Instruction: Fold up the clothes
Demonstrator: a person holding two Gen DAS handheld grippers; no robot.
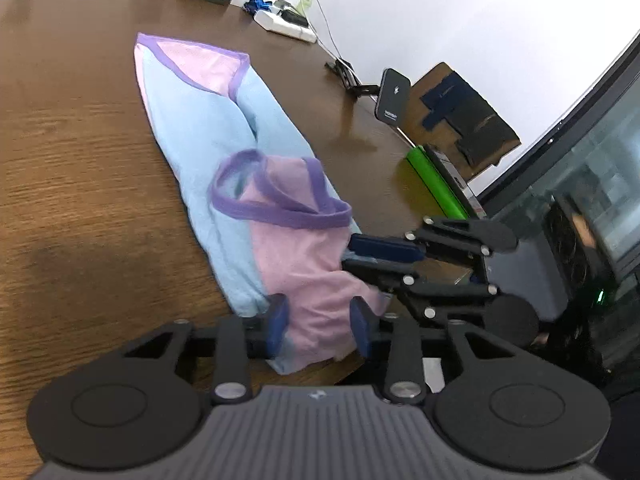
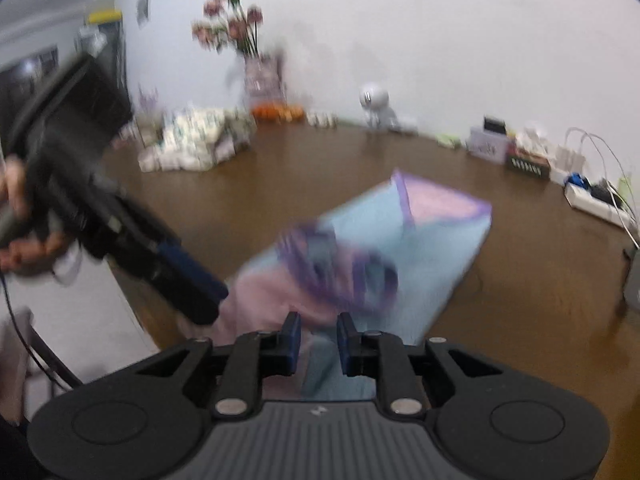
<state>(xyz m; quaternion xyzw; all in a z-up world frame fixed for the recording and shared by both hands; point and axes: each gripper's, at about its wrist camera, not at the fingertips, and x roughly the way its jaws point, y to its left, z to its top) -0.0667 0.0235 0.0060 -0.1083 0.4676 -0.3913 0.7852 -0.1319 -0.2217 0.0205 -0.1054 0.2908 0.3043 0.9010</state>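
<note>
Garment [image 1: 224,132]: light blue and pink top with purple trim, which I see lying folded lengthwise on the desk [image 1: 72,152], its near end at the desk's front edge.
Purple-trimmed opening [image 1: 280,192]: rumpled, lying on top of the pink part near the front end.
My left claw [image 1: 320,322]: jaws apart, a blue pad on either side of the pink cloth at the garment's near end; I see no pinch on the fabric.
My right claw [image 2: 318,338]: jaws parted by a narrow gap, cloth showing in the gap; the picture is blurred, and I cannot tell whether the pads press on it.
Right claw, from the left camera: coming in from the right, its fingers close together at the garment's right edge.
Person's hand [image 2: 20,216]: gripping the left tool's handle.
Far desk edge: power strip [image 1: 284,26] with cables, small boxes, flowers in a vase [image 2: 240,40].
</note>
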